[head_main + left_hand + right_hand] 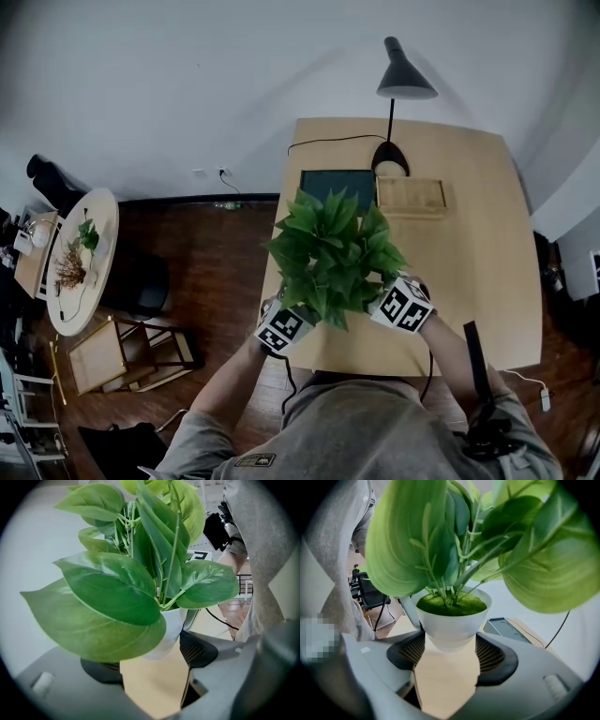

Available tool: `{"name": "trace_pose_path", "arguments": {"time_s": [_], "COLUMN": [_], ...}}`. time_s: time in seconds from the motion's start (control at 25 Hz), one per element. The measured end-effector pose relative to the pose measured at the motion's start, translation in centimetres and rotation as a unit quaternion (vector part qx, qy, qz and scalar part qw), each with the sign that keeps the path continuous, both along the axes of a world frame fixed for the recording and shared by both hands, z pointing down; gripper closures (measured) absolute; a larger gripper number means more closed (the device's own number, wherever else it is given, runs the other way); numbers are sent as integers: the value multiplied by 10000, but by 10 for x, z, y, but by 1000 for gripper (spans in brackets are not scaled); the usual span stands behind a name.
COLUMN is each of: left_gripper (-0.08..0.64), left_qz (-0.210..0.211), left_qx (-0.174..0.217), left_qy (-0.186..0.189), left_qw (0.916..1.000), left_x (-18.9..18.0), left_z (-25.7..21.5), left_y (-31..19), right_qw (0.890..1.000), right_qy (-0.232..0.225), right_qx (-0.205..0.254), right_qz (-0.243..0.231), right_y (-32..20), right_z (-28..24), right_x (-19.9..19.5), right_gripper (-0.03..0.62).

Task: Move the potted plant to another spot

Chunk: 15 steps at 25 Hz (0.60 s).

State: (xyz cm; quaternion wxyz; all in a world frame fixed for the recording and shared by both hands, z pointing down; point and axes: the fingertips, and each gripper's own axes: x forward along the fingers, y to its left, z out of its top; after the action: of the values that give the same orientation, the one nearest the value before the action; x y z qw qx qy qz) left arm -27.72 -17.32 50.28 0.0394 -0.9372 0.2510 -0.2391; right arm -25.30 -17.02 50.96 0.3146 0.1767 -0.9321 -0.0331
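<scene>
Clamping the potted plant (333, 248) by its white pot (449, 625) with left gripper (150, 660) at 8 o'clock, right gripper (449, 654) at 4, near 6 o'clock on the desk (487, 234); keep squeeze even, pot level.

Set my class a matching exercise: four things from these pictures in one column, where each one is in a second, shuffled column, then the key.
Things
1. potted plant
2. desk lamp
3. wooden tray
4. round white table

Places
A. apart from the desk, off to its left
B. lying flat on the desk, right beside the lamp's base
C. between the jaws of the left hand-held gripper and the right hand-held gripper
D. standing near the desk's far end

Pairs: 1-C; 2-D; 3-B; 4-A
</scene>
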Motion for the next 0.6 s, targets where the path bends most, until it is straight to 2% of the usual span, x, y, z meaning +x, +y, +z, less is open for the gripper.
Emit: {"name": "trace_pose_path", "arguments": {"time_s": [0.4, 0.6], "left_gripper": [192, 193], "left_qz": [244, 203], "left_qx": [-297, -453], "left_qy": [-11, -121], "left_qw": [9993, 9987], "left_x": [-2, -61], "left_z": [21, 63], "left_y": [-2, -1], "right_qw": [9992, 9980], "right_qy": [196, 288], "right_qx": [-246, -443], "right_qz": [256, 341], "right_y": [0, 5], "right_z": [19, 59], "right_x": [-2, -56], "right_gripper": [250, 250]}}
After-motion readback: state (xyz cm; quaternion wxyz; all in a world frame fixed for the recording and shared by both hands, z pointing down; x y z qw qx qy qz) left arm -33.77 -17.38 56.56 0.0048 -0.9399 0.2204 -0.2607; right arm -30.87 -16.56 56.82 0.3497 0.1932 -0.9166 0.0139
